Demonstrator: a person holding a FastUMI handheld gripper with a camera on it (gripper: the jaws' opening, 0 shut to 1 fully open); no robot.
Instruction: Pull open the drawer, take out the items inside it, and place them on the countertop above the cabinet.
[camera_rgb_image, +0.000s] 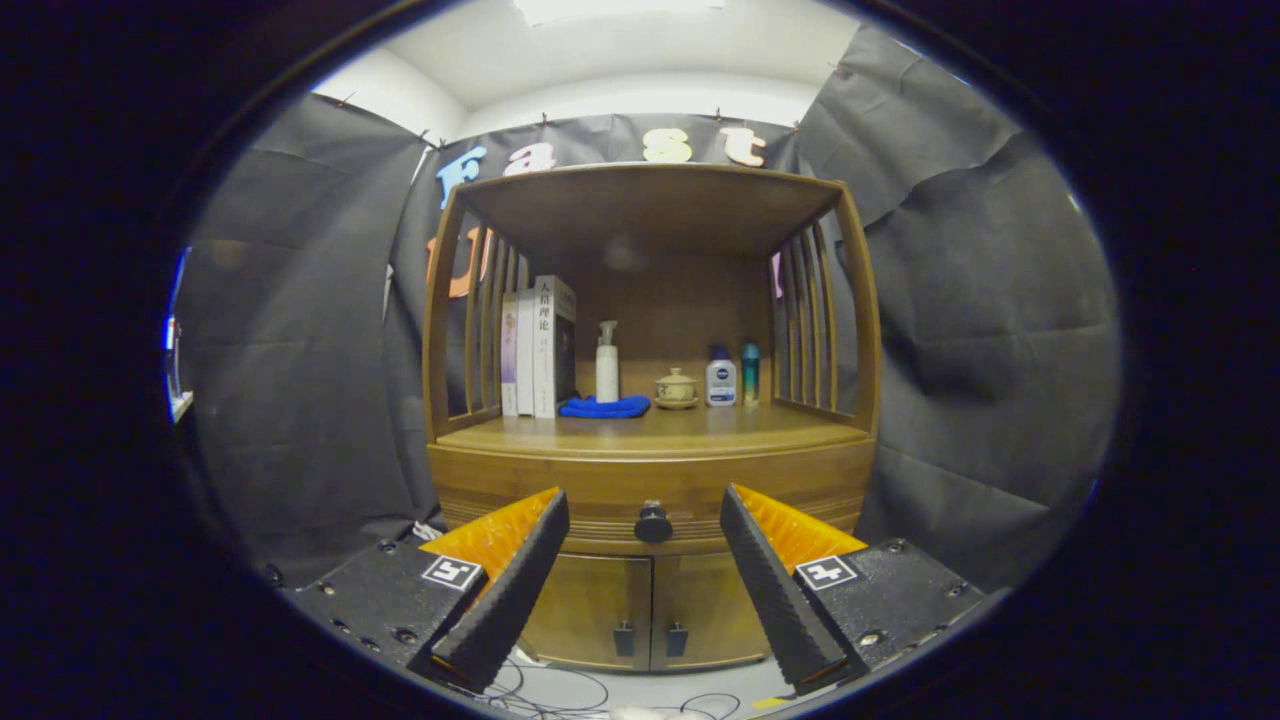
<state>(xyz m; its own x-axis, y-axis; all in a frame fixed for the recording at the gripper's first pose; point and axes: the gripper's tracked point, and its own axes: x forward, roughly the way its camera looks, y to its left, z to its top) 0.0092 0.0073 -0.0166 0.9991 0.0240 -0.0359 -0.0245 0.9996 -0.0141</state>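
Evidently nothing is done yet: the drawer (650, 495) sits fully closed under the counter (650, 432), its knob (653, 523) beyond the gripper (645, 515), whose jaws stand released and empty. Opening, unloading remain.

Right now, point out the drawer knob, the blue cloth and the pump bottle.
drawer knob (653, 524): gripper view, on its round dark head, beyond the open tongs (645, 560).
blue cloth (604, 407): gripper view, middle of the folded heap.
pump bottle (607, 372): gripper view, on its white body.
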